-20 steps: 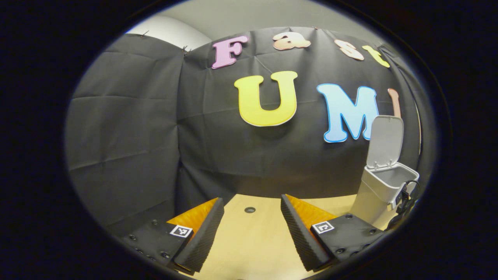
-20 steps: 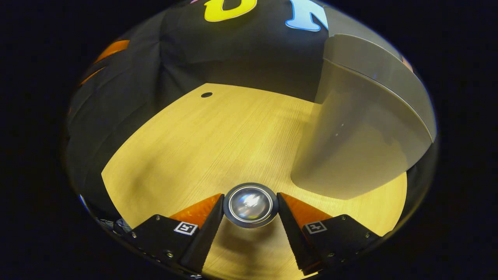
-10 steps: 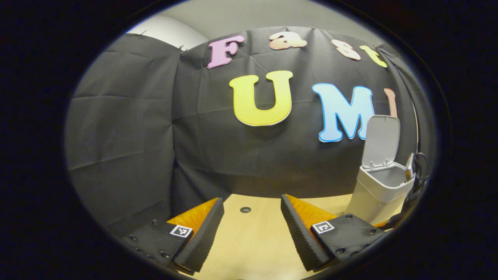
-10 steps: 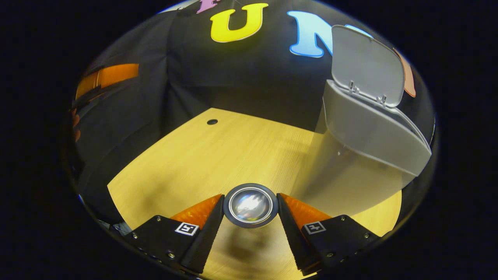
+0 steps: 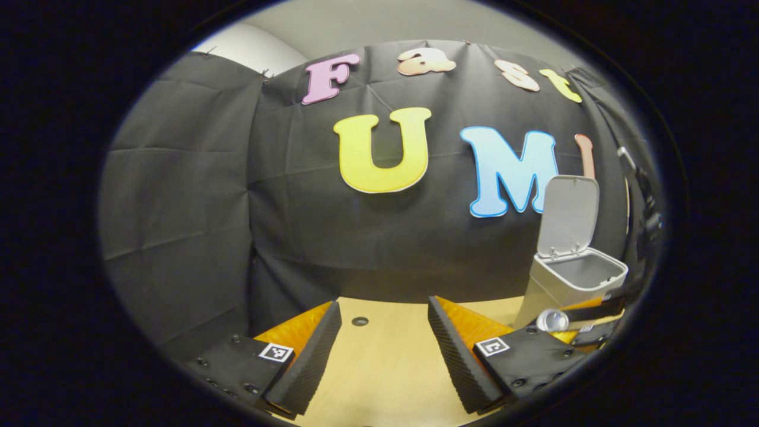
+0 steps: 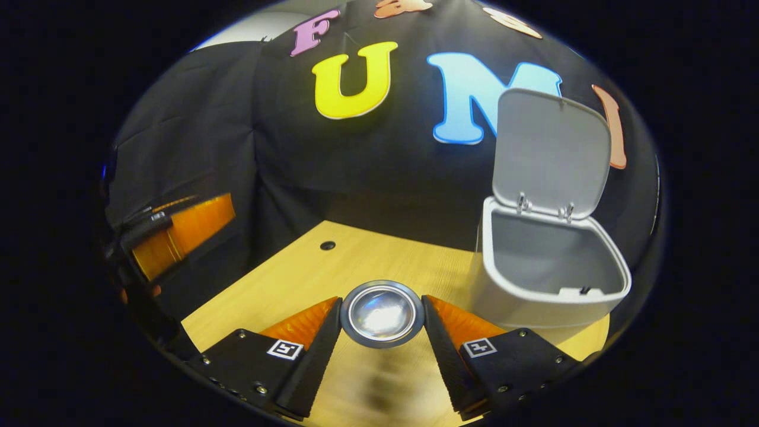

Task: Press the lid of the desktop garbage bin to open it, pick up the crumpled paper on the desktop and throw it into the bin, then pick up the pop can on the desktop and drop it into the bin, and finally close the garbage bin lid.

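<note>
In the right gripper view my right gripper [image 6: 381, 332] is shut on the pop can [image 6: 382, 312], whose shiny round end faces the camera. It hangs above the table, left of and in front of the grey-white garbage bin [image 6: 522, 305], whose lid [image 6: 551, 151] stands upright, open. In the left gripper view my left gripper [image 5: 384, 344] is open with nothing between its fingers, low over the wooden table [image 5: 385, 379]. The bin [image 5: 566, 284] stands at the right there, lid [image 5: 566, 213] up, with the pop can [image 5: 551, 321] and the right gripper [image 5: 590, 317] just in front of it.
A small dark hole [image 6: 327, 245] sits in the table near the back edge, also visible as a hole [image 5: 359, 321] in the left gripper view. The black cloth wall closes the back and sides. The left gripper [image 6: 178, 234] and a hand show at the far left.
My right gripper has risen with the pop can and tilted up, so the bin's open mouth now shows. The left gripper has turned slightly left, and the can now appears beside the bin.
</note>
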The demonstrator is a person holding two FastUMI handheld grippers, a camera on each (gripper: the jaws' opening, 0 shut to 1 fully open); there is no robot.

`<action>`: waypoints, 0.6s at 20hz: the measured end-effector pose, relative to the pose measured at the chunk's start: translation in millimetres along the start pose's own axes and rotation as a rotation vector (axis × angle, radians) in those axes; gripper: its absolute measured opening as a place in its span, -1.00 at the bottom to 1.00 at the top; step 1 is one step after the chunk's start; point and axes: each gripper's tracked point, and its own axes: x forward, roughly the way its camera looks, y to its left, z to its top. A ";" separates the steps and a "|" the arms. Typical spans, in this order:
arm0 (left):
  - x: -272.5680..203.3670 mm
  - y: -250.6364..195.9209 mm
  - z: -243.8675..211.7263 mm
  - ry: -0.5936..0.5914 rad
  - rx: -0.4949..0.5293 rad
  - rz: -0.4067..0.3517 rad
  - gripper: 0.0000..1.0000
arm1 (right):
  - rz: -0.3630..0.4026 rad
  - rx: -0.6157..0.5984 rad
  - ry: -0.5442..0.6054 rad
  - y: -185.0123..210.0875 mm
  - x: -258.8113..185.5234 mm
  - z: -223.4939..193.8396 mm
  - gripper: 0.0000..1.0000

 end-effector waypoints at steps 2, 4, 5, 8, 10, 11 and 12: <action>1.9 -3.6 -2.0 0.004 -0.007 -0.007 0.89 | -0.013 -0.015 -0.066 -8.3 -4.1 30.2 0.65; 4.0 -7.4 -2.7 0.011 -0.018 -0.015 0.85 | -0.029 -0.012 -0.121 -17.7 -9.1 55.1 0.65; 5.5 -8.0 -3.7 0.014 -0.025 -0.015 0.83 | -0.038 -0.006 -0.147 -23.4 -11.2 67.5 0.65; 9.7 -7.3 -2.8 0.017 -0.041 -0.013 1.00 | -0.080 0.012 -0.214 -46.0 -17.1 97.0 0.65; 10.9 -5.4 -3.4 0.021 -0.046 -0.010 0.92 | -0.119 0.022 -0.245 -61.6 -23.2 106.6 0.65; 10.6 -5.5 -4.5 0.023 -0.046 -0.008 1.00 | -0.140 0.027 -0.256 -69.6 -27.1 111.4 0.65; 11.3 -5.3 -5.1 0.025 -0.043 -0.007 1.00 | -0.164 0.032 -0.264 -79.5 -30.4 113.8 0.65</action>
